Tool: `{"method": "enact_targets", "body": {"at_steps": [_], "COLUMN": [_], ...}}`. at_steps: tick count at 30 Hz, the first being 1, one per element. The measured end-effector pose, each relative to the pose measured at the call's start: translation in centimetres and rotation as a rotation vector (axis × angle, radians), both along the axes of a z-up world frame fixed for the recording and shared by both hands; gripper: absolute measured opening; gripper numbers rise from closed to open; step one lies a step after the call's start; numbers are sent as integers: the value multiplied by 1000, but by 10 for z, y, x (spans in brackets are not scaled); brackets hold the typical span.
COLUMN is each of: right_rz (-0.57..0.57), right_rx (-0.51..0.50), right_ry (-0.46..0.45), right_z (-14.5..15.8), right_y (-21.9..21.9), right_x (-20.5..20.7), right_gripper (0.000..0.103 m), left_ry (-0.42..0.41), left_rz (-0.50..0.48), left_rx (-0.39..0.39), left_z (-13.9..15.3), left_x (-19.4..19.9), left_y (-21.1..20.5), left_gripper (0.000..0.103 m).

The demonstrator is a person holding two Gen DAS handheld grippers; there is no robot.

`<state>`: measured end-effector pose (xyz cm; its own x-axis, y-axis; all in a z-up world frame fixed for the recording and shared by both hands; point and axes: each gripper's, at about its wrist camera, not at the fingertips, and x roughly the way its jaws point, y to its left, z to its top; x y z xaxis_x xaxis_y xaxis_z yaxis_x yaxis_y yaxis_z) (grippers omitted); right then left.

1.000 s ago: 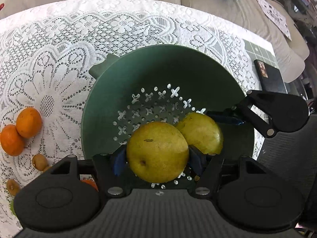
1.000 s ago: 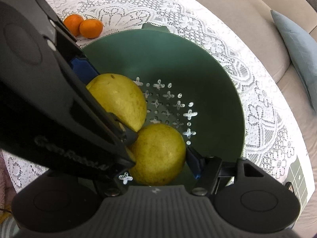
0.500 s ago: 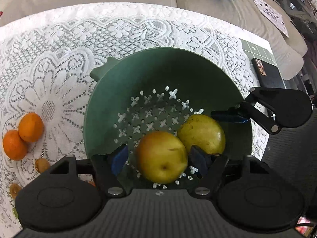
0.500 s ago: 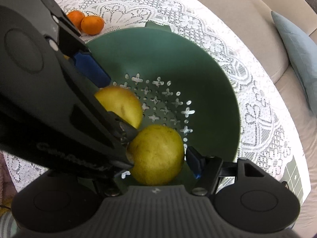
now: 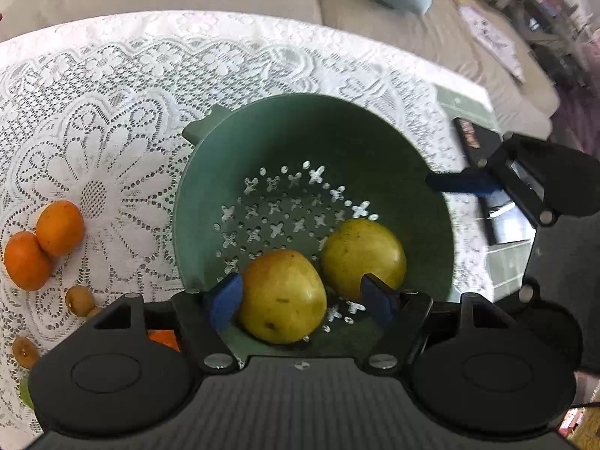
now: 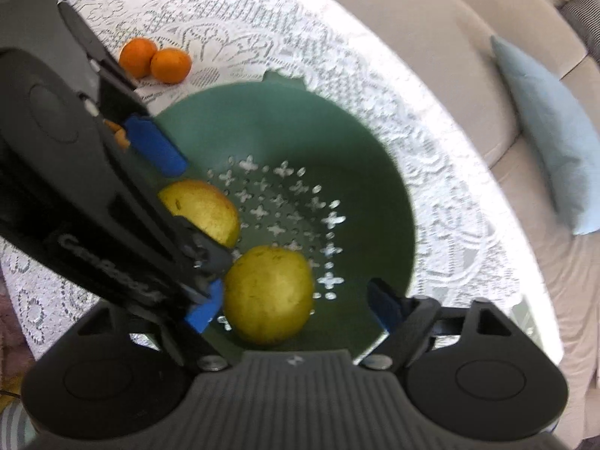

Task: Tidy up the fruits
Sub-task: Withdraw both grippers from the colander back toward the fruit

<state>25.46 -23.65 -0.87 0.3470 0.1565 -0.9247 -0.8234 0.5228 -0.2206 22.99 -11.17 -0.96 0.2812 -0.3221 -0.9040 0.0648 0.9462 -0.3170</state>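
A beige sofa (image 6: pixel 431 22) curves behind a table covered with a white lace tablecloth (image 5: pixel 112 120). A pale blue cushion (image 6: pixel 547 131) lies on the sofa.

A dark green colander (image 5: pixel 300 131) with cross-shaped holes sits on the cloth. Two yellow-green pears rest on its floor, close together.

The left gripper (image 5: pixel 303 298) points steeply down into the colander. Its blue pads (image 5: pixel 225 300) flank the nearer pear (image 5: pixel 281 296) with a gap on the right side, so this pear is released, not clamped. The second pear (image 5: pixel 363 255) lies just beyond, to the right.

The right gripper (image 6: pixel 296 307) also points down into the colander. Its jaws are opening, and the pear between them (image 6: pixel 268 294) lies loose, with a clear gap to the right pad. The left gripper's body crosses this view at left and hides part of the other pear.

Both views show two oranges (image 5: pixel 41 243) touching each other on the cloth beside the colander. Only the left wrist view shows small brown fruits (image 5: pixel 78 300) near them, and a dark flat object (image 5: pixel 472 138) at the table's far edge. Only the right wrist view shows the cushion whole.
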Motion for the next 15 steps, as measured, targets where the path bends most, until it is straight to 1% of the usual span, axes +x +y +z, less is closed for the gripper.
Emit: {"method": "enact_targets", "body": {"at_steps": [4, 7, 12, 15], "right_rz": [-7, -23, -49, -67], "right_rx": [8, 24, 78, 156], "right_ry": [-56, -107, -185, -223], "right_z": [14, 23, 34, 39], "right_y": [3, 6, 13, 17], "right_x": [-9, -18, -42, -57], "right_gripper": [86, 86, 86, 86], "left_ry": [-31, -80, -184, -261], "left_rz": [-6, -15, -41, -37], "left_rx": [-37, -57, -30, -9], "left_z": [10, 21, 39, 50], "left_x": [-14, -25, -46, -60], "left_y": [9, 18, 34, 46], "left_gripper": [84, 84, 84, 84]}}
